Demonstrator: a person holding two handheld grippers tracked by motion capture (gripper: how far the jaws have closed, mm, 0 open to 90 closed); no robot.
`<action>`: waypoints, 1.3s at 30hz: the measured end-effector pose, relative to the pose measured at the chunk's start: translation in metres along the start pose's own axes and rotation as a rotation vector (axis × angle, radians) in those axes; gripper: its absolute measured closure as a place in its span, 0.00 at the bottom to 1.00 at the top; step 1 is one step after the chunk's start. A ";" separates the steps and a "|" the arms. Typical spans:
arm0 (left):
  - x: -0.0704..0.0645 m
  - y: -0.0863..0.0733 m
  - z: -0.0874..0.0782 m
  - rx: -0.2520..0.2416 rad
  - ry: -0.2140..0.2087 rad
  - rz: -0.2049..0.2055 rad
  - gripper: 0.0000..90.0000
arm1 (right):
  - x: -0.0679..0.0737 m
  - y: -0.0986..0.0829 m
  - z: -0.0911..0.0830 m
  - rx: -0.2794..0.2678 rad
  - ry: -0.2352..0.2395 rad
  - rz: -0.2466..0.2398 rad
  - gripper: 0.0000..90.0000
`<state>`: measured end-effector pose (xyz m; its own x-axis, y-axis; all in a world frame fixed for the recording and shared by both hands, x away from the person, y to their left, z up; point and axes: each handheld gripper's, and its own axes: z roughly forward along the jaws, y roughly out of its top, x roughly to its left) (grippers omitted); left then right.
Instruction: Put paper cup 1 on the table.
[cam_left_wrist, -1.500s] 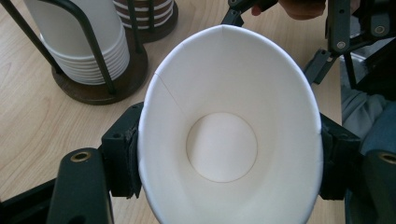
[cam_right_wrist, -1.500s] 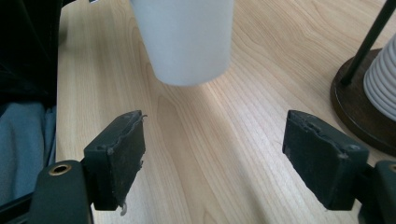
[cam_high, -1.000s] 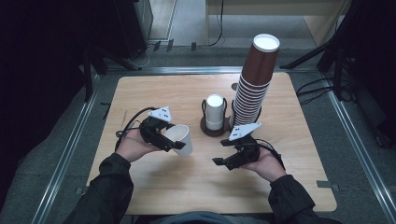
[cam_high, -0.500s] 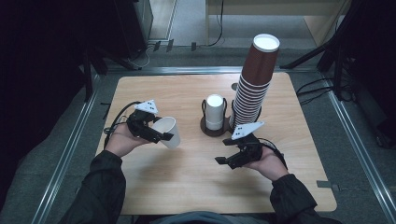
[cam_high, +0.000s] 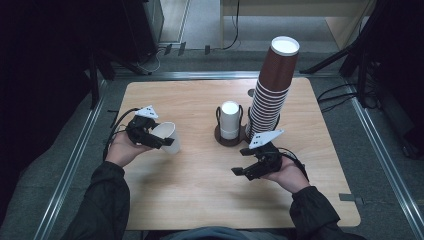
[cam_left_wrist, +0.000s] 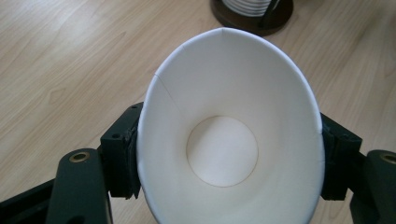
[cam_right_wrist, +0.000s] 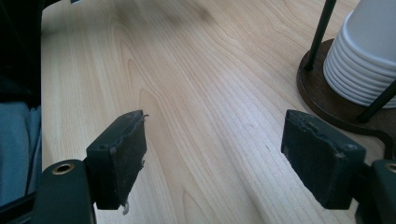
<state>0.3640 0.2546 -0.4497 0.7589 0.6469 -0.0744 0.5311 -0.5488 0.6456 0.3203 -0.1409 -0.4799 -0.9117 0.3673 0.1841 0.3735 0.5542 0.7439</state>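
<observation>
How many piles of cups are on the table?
2. A short white pile sits in the dark holder mid-table; a tall brown pile stands just right of it. One loose white cup is held in the left tool, not a pile.

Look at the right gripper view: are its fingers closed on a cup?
No: the right gripper fingers stand wide apart over bare wooden table, nothing between them.

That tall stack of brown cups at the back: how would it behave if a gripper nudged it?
The stack of brown cups rises high, narrow and visibly leaning, so a nudge near its top would probably tip it. Being paper cups, it is likely light. The dark holder at its foot may steady only its lowest cups.
</observation>
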 end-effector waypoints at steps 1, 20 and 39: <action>0.002 -0.001 0.000 -0.003 0.006 -0.005 0.30 | 0.000 0.000 0.000 0.001 -0.001 0.000 0.25; 0.032 -0.023 -0.001 0.063 0.158 -0.110 0.27 | 0.002 0.000 0.005 0.033 0.006 -0.007 0.25; 0.043 -0.033 0.002 0.121 0.186 -0.169 0.22 | 0.004 0.000 0.010 0.047 0.020 -0.010 0.26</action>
<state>0.3803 0.2992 -0.4758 0.5792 0.8148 -0.0254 0.6939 -0.4764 0.5399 0.3186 -0.1322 -0.4854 -0.9186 0.3465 0.1898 0.3712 0.5923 0.7151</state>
